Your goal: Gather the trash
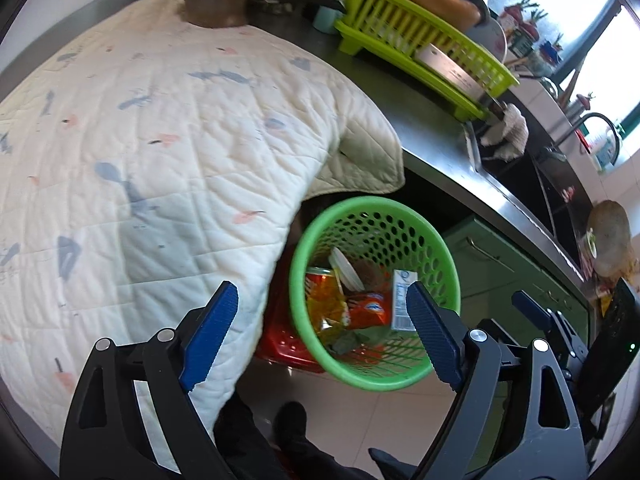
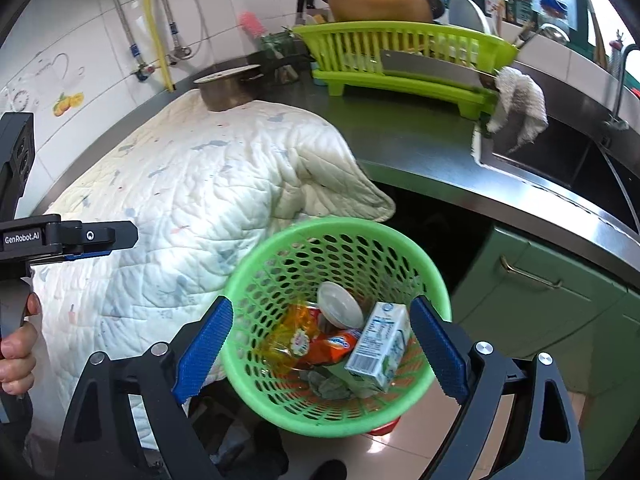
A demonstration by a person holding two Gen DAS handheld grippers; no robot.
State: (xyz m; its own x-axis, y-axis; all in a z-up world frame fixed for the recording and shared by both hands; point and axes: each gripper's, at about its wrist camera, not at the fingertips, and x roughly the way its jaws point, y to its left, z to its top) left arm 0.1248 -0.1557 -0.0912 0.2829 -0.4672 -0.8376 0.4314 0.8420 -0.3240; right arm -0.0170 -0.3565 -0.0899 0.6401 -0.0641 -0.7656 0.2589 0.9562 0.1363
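Overhead, the right gripper (image 2: 322, 348) hangs with its jaws spread wide and nothing between them, framing the green basket (image 2: 434, 280) that stands on the floor below. Inside the basket lies the trash: a small white milk carton (image 2: 380, 350) leaning toward 3 o'clock, an orange snack wrapper (image 2: 332, 348) at the center, a yellow crinkled wrapper (image 2: 286, 338) toward 9 o'clock touching it, a round white lid (image 2: 340, 306) tilted toward 12 o'clock, and some grey-green scraps (image 2: 330, 386) toward 6 o'clock. A red object (image 2: 382, 427) peeks out under the basket's rim at 6 o'clock; what it is cannot be told.

Likewise the left gripper (image 1: 320, 340) holds its jaws wide and empty, with the same basket showing between them and toward the 3 o'clock finger. In the right wrist view the left gripper's body sits at 9 o'clock, gripped by a hand (image 2: 16, 350).

Beyond the basket at 10 o'clock, a white quilted cloth (image 2: 192, 184) with faint blue and pink marks drapes over the table (image 2: 404, 136) and hangs down beside the basket. A steel pot (image 2: 226, 88) stands on the cloth's far edge. At 1 o'clock a lime dish rack (image 2: 404, 52) carries bowls and a cleaver. A white rag (image 2: 518, 104) hangs at the sink (image 2: 560, 160) edge at 2 o'clock, above green cabinet doors (image 2: 540, 292).
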